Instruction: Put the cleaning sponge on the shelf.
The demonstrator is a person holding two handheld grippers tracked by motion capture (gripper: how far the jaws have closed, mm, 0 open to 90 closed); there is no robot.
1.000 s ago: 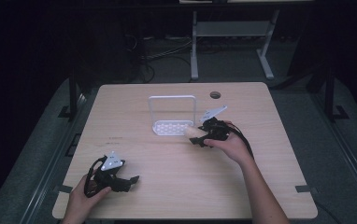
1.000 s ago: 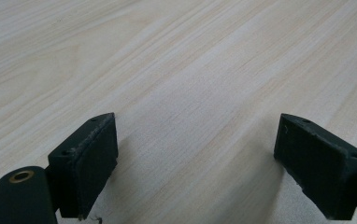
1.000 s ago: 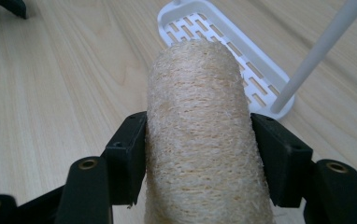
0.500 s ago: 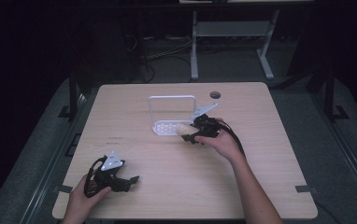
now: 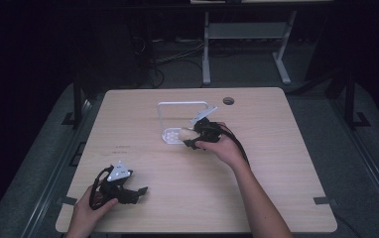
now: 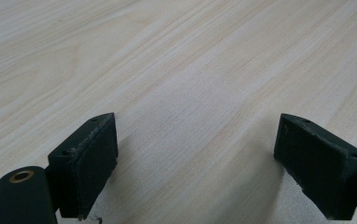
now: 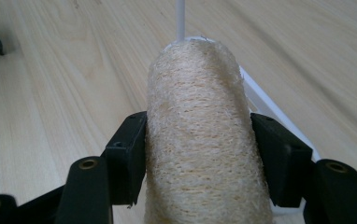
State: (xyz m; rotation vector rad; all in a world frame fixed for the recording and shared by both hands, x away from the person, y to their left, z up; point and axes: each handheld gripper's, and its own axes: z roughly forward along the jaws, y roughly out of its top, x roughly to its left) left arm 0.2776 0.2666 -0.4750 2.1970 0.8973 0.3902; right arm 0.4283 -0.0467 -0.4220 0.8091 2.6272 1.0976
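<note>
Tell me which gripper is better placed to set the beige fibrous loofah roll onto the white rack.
Right. The right gripper already clamps the beige fibrous loofah roll at the white wire rack, while the left gripper lies open near the table's front edge.

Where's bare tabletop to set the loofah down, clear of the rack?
Bare wood between the left gripper and the white rack, and all along the table right of the forearm. Crowded at the rack, where the right gripper holds the loofah.

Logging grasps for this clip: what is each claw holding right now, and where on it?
Right claw clamps the loofah roll across its sides. Left claw is open over bare table.
</note>
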